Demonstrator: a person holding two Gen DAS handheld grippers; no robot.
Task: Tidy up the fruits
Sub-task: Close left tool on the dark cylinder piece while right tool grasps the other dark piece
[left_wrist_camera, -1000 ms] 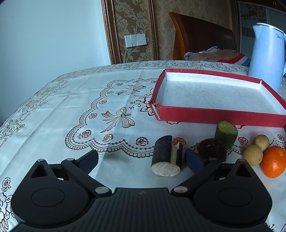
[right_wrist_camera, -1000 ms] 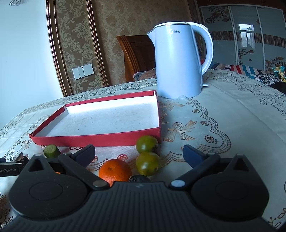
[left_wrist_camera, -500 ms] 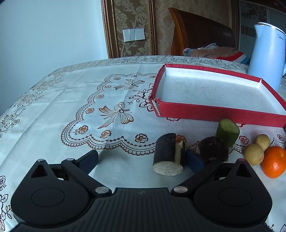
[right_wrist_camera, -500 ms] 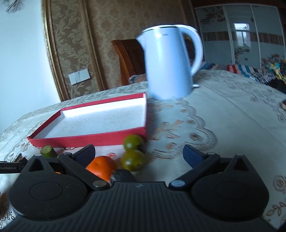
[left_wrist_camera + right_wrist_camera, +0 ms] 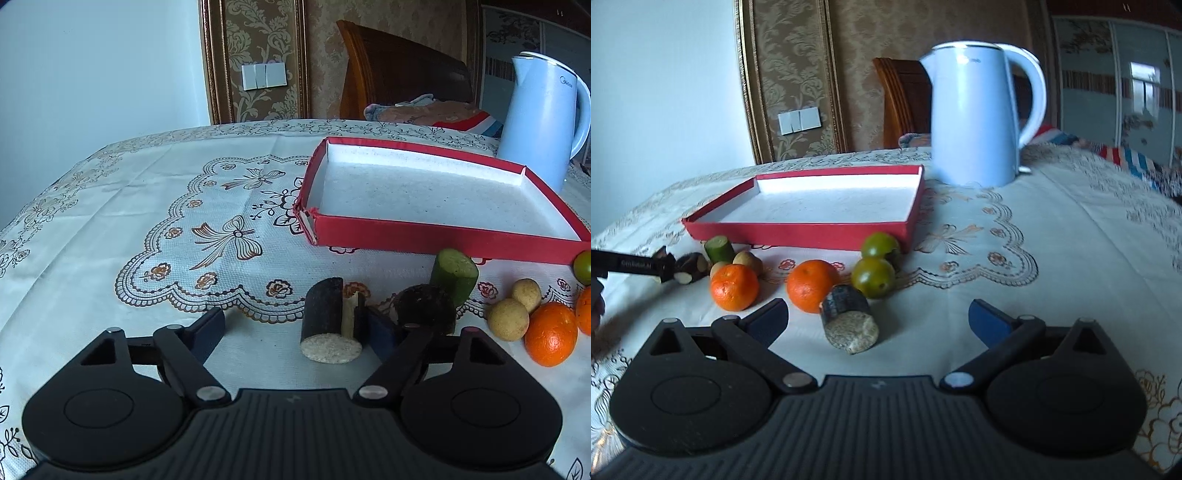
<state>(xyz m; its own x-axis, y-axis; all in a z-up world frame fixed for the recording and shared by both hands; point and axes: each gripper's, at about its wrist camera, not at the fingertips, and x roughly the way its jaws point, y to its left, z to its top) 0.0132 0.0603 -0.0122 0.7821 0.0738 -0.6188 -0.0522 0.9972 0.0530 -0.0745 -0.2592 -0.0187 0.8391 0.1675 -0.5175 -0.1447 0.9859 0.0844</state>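
Both grippers, left [image 5: 295, 326] and right [image 5: 877, 319], hover spread wide and empty over dark-skinned, pale-fleshed cut fruit chunks [image 5: 331, 320] [image 5: 849, 319] lying on the table short of the empty red tray [image 5: 798, 233], so picking seems about to begin, needing descent and closure.

two oranges [image 5: 734, 287], two green tomatoes [image 5: 873, 277]

The fruits [image 5: 809, 284] are lined up on the tablecloth [image 5: 1071, 258] just in front of the tray [image 5: 798, 234]; the kettle [image 5: 975, 114] is parked behind the tray's right corner.
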